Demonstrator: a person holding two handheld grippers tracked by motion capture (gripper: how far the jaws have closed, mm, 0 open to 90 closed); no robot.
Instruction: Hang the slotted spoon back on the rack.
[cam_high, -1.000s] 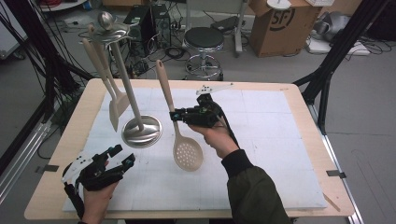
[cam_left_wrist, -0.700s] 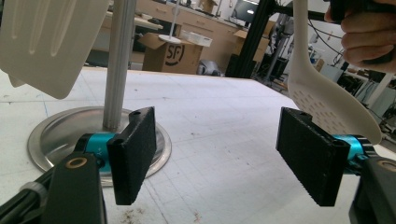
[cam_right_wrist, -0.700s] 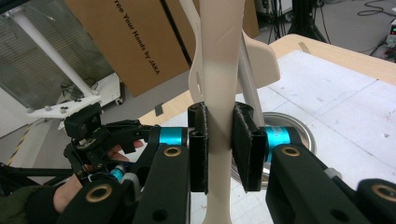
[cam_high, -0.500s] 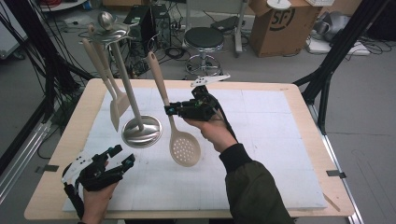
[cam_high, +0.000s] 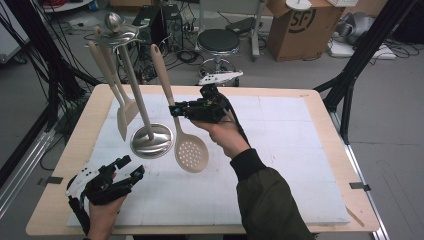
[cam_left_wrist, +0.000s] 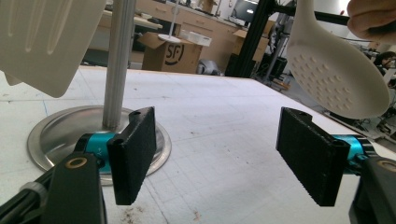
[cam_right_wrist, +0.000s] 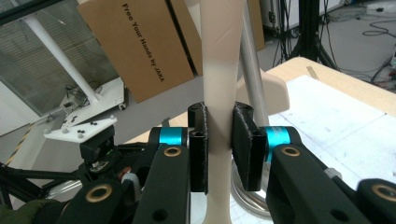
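A cream slotted spoon (cam_high: 189, 154) hangs in the air above the white mat, bowl down, its handle slanting up to the left. My right gripper (cam_high: 176, 110) is shut on the handle (cam_right_wrist: 217, 121), the pads pressing it from both sides. To its left stands a metal utensil stand (cam_high: 151, 140) with a round base and a pole. A cream slotted spatula (cam_high: 126, 114) hangs from its top ring. My left gripper (cam_high: 128, 166) rests open near the front left corner, nothing between its jaws (cam_left_wrist: 224, 149). The spoon's bowl (cam_left_wrist: 338, 70) shows high at the right of the left gripper view.
The white mat (cam_high: 280, 165) covers a wooden table (cam_high: 60, 195). Behind the table are a black stool (cam_high: 219, 42), a cardboard box (cam_high: 300, 25), cables and black frame poles (cam_high: 360, 55). A small white plate with screws (cam_high: 220, 77) sits at the far table edge.
My right gripper has lifted the slotted spoon up and a little to the left, nearer the stand. The left gripper has stayed in place.
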